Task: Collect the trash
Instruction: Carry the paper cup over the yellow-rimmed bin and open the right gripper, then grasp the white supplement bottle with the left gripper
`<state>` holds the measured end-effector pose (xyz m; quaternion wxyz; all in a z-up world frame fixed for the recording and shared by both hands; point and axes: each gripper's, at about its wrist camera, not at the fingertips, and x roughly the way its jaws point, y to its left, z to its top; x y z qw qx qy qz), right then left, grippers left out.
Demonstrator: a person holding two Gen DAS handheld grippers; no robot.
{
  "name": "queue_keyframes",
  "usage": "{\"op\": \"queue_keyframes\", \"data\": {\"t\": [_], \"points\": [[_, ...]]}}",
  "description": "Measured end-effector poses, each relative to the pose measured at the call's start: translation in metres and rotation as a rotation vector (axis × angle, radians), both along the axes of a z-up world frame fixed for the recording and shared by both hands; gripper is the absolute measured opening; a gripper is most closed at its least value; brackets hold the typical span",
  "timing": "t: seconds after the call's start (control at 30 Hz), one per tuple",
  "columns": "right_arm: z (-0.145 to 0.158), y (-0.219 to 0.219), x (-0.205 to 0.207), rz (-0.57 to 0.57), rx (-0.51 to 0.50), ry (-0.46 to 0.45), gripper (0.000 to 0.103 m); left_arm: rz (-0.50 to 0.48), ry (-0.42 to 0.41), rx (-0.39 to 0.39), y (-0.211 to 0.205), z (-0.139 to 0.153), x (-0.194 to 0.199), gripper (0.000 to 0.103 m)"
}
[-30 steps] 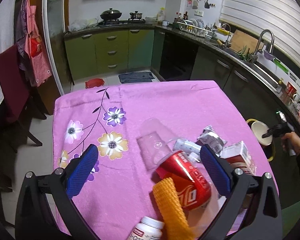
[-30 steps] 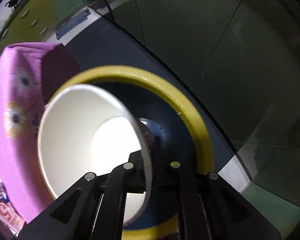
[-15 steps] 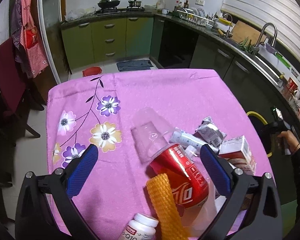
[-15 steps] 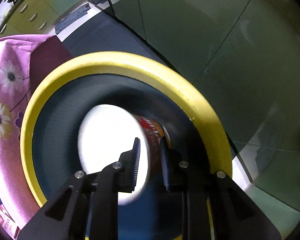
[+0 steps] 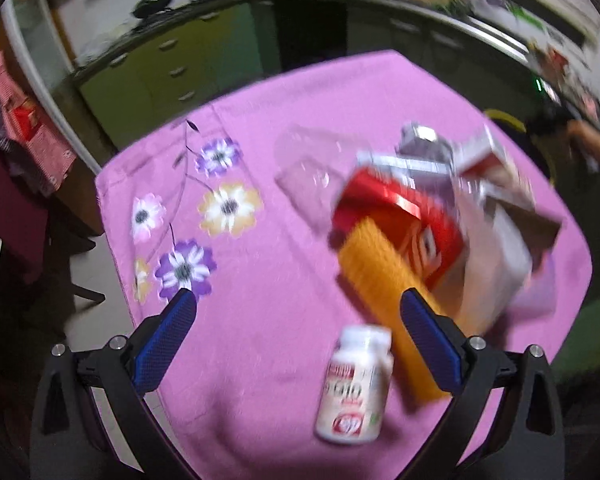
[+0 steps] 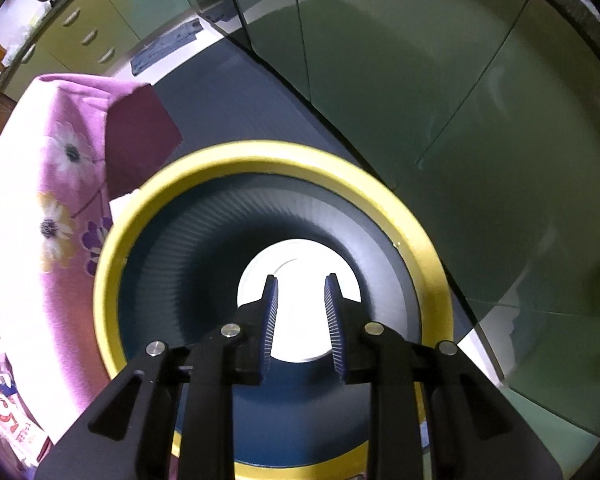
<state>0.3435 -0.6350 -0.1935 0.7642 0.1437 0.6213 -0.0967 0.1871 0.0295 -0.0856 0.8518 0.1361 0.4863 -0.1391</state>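
My right gripper (image 6: 300, 286) is open and empty above a dark bin with a yellow rim (image 6: 260, 156). A white paper cup (image 6: 296, 300) lies at the bin's bottom, below the fingers. My left gripper (image 5: 296, 306) is open and empty over the pink flowered tablecloth (image 5: 320, 92). Trash lies on the cloth in a blurred view: a red can (image 5: 396, 216), an orange mesh sleeve (image 5: 384, 280), a white pill bottle (image 5: 356, 388), a clear plastic cup (image 5: 308, 168), cartons (image 5: 480, 160) and a plastic bag (image 5: 496, 256).
The bin stands on the floor just right of the table, by green cabinet doors (image 6: 440, 80). The tablecloth's hanging side (image 6: 52, 168) is left of the bin. Kitchen counters and green drawers (image 5: 172, 64) are behind the table. A dark red chair (image 5: 8, 208) is at left.
My right gripper opened and the white paper cup dropped from it into the bin. My left gripper swung and pulled back over the table, bringing the pill bottle between its fingers' view.
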Motion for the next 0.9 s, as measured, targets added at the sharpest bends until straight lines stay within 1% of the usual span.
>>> {"op": "queue_keyframes", "data": {"t": [0.07,0.1,0.13,0.17,0.2,0.27,0.4,0.5,0.57,0.6,0.63,0.67,0.73,0.83,0.9], "points": [[0.011,-0.003,-0.005,0.002,0.001,-0.009,0.024,-0.064,0.045,0.0,-0.003,-0.01,-0.007,0.093],[0.015,-0.004,-0.007,0.003,0.0,-0.013,0.024,-0.097,0.08,0.008,-0.008,-0.017,-0.011,0.089],[0.019,-0.005,-0.01,0.004,0.0,-0.017,0.024,-0.114,0.095,0.02,-0.011,-0.022,-0.013,0.086],[0.022,-0.004,-0.01,0.005,0.0,-0.02,0.024,-0.129,0.11,0.039,-0.014,-0.028,-0.015,0.085],[0.025,-0.004,-0.011,0.006,0.001,-0.024,0.024,-0.14,0.128,0.063,-0.017,-0.035,-0.016,0.084],[0.028,-0.003,-0.011,0.01,0.003,-0.027,0.024,-0.139,0.149,0.082,-0.016,-0.042,-0.016,0.082],[0.03,-0.001,-0.011,0.014,0.004,-0.023,0.024,-0.16,0.189,0.06,-0.012,-0.05,-0.017,0.077],[0.029,-0.001,-0.01,0.011,0.008,-0.025,0.024,-0.197,0.224,0.076,-0.015,-0.058,-0.018,0.07],[0.028,0.001,-0.009,0.013,0.013,-0.027,0.024,-0.223,0.251,0.104,-0.018,-0.065,-0.021,0.07],[0.027,0.001,-0.008,0.016,0.014,-0.026,0.024,-0.228,0.263,0.111,-0.018,-0.068,-0.021,0.068],[0.026,0.002,-0.008,0.018,0.014,-0.025,0.024,-0.227,0.272,0.109,-0.018,-0.071,-0.021,0.062],[0.026,0.003,-0.008,0.02,0.016,-0.026,0.024,-0.223,0.285,0.101,-0.018,-0.073,-0.02,0.059],[0.026,0.004,-0.008,0.024,0.019,-0.029,0.024,-0.211,0.31,0.064,-0.016,-0.075,-0.016,0.045],[0.03,0.007,-0.013,0.038,0.024,-0.039,0.024,-0.199,0.316,0.052,-0.013,-0.075,-0.013,0.045],[0.033,0.009,-0.017,0.046,0.032,-0.048,0.024,-0.185,0.327,0.021,-0.008,-0.074,-0.012,0.045]]}}
